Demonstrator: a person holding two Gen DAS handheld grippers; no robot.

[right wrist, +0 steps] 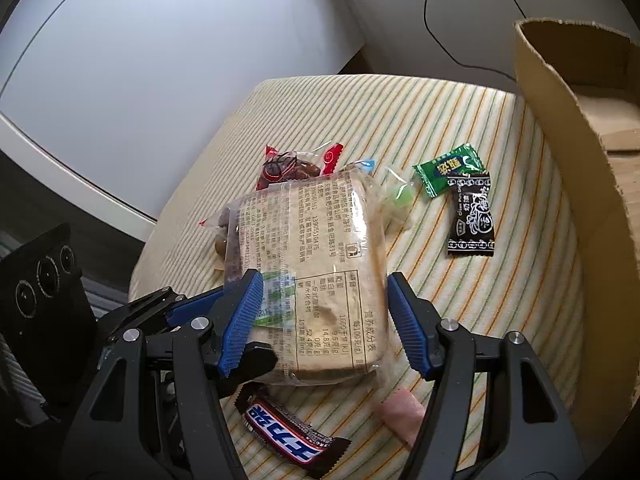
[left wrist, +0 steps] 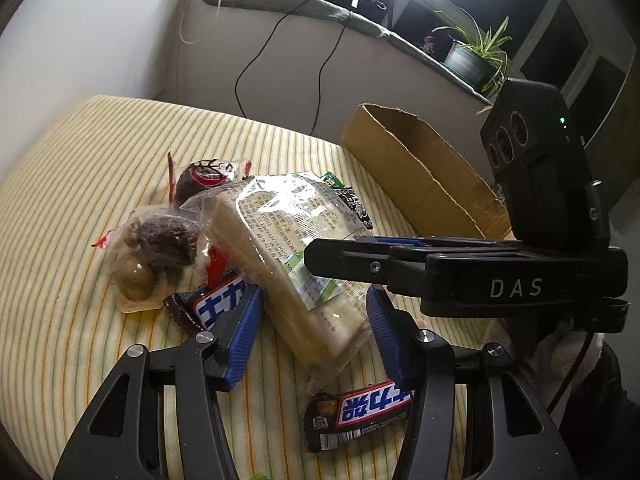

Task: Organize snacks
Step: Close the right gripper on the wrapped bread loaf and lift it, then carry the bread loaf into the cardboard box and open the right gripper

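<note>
Both grippers are converging on the bread pack [left wrist: 292,256], a clear-wrapped slab lying on the striped cloth [left wrist: 80,200] amid the snack pile. Left gripper [left wrist: 316,336] is straddling its near end, blue pads [left wrist: 240,336] standing apart at either side; whether they are pressing the wrapper I cannot tell. Right gripper [right wrist: 324,320] is likewise bracketing the pack from the other side, left pad touching the film, right pad just clear, so released. One chocolate bar [left wrist: 360,412] is lying beside the pack, another [left wrist: 216,304] under its edge. Green candy [right wrist: 448,170] and black sachet [right wrist: 470,216] are sitting near the cardboard box [left wrist: 420,168].
</note>
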